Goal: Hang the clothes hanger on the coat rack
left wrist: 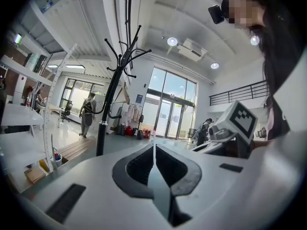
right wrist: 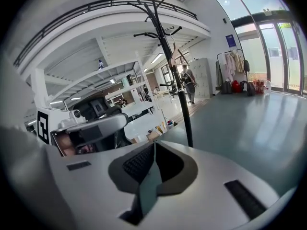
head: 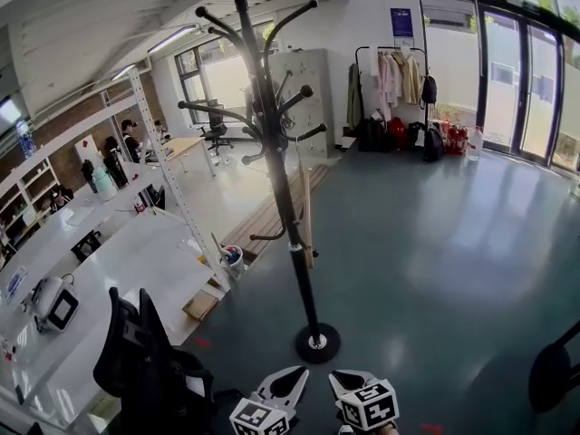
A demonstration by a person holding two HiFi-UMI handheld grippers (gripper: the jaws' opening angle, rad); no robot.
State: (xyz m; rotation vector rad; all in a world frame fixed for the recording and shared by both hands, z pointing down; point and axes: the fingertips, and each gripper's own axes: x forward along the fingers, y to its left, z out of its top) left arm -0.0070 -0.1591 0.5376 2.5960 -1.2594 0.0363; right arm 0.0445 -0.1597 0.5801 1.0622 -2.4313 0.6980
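Note:
A tall black coat rack [head: 276, 152] stands on its round base [head: 317, 341] in the middle of the grey floor. A light wooden clothes hanger [head: 306, 214] hangs edge-on from one of its lower hooks. The rack also shows in the left gripper view [left wrist: 108, 104] and the right gripper view [right wrist: 177, 80], where the hanger [right wrist: 178, 56] hangs among the arms. My left gripper [head: 294, 372] and right gripper [head: 337, 379] are side by side at the bottom edge, short of the base and apart from the rack. Both are shut with nothing between the pads [left wrist: 153, 147] [right wrist: 154, 145].
White desks [head: 109, 270] and a shelving frame line the left side, with a black office chair [head: 145, 352] close to my left gripper. A small bucket [head: 233, 256] and wooden boards [head: 263, 220] lie behind the rack. A garment rail [head: 399, 80] stands at the back; a dark chair base [head: 553, 370] sits at right.

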